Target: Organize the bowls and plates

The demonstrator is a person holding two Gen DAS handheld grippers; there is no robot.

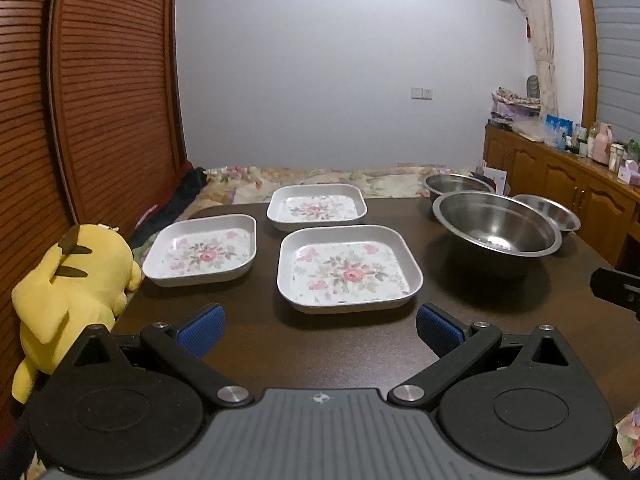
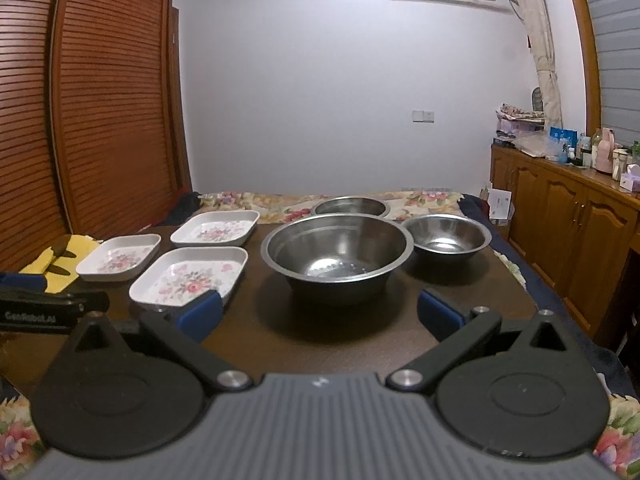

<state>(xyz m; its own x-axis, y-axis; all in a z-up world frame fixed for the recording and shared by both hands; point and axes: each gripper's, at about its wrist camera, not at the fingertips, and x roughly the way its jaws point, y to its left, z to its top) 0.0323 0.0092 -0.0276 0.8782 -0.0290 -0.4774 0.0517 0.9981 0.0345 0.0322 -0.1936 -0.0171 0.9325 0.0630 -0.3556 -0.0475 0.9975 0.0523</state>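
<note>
nearest plate (image 1: 349, 268) before left claw (image 1: 319, 330)

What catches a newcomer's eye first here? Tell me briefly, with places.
Three square floral plates cluster on the left half of the dark table, and three steel bowls crowd the right half, the largest nearest. A yellow plush toy slumps at the table's left edge. Both grippers, left gripper and right gripper, hover with jaws open.

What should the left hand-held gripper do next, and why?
Probably ease the left hand-held gripper forward to the nearest plate: it is open, holds nothing and faces that plate, and all three plates lie apart, unstacked.
</note>
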